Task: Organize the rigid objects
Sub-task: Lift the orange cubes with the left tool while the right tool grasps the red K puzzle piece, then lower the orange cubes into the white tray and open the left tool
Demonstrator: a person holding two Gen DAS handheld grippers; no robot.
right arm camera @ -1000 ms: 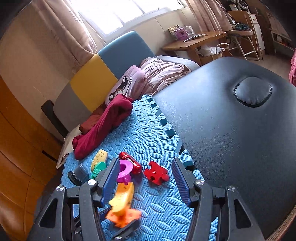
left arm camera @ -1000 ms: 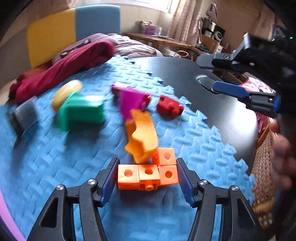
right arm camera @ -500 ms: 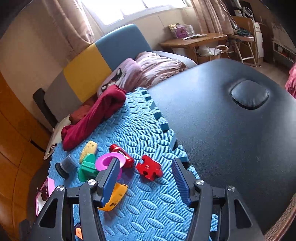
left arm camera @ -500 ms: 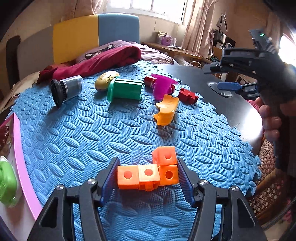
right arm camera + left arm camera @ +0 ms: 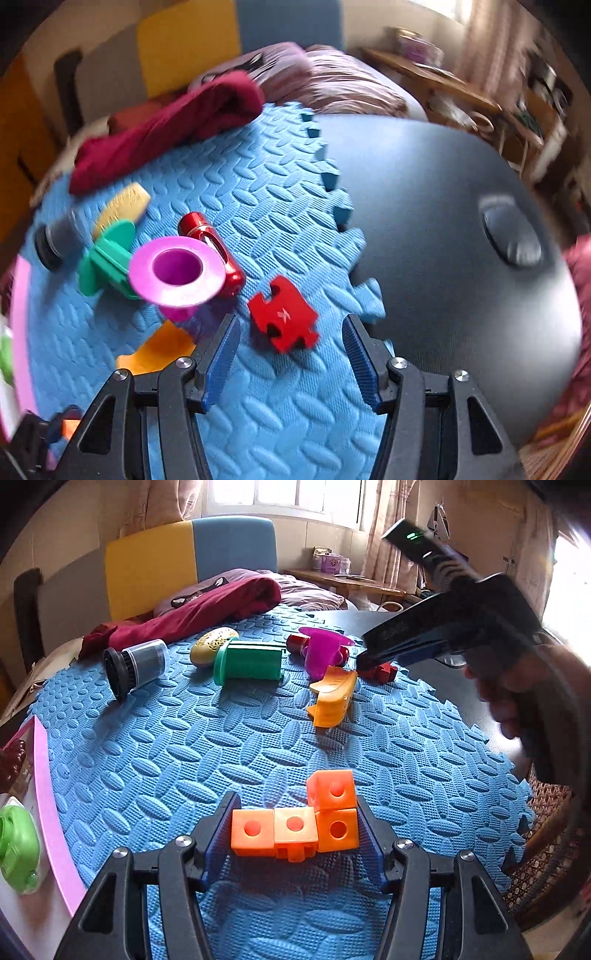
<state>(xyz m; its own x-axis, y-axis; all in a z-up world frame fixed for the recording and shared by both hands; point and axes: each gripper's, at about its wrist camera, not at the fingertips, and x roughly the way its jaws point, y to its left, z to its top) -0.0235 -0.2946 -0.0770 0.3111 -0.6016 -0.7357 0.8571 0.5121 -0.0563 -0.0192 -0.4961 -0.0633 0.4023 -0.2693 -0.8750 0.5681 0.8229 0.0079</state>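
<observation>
My left gripper (image 5: 295,836) is clamped on the L-shaped cluster of orange plastic cubes (image 5: 301,825). My right gripper (image 5: 291,354) hangs half-open and empty; the red plastic puzzle-piece block (image 5: 284,314) lies on the blue foam mat (image 5: 258,199) at twelve o'clock, just ahead of its fingertips. Next, I judge: descend, straddle, close.

Daylight pours through a curtained window (image 5: 284,496) behind a yellow-and-blue headboard (image 5: 192,561) (wooden desk (image 5: 347,583) alongside).

Orange linked-cube piece (image 5: 295,827), L-shaped, four cubes with round holes, sits between the left tool's (image 5: 295,843) pads, both pads touching its ends. Red puzzle piece (image 5: 283,318) marked K lies flat on blue foam mat (image 5: 258,192), just ahead of the right tool (image 5: 291,354), untouched.
</observation>
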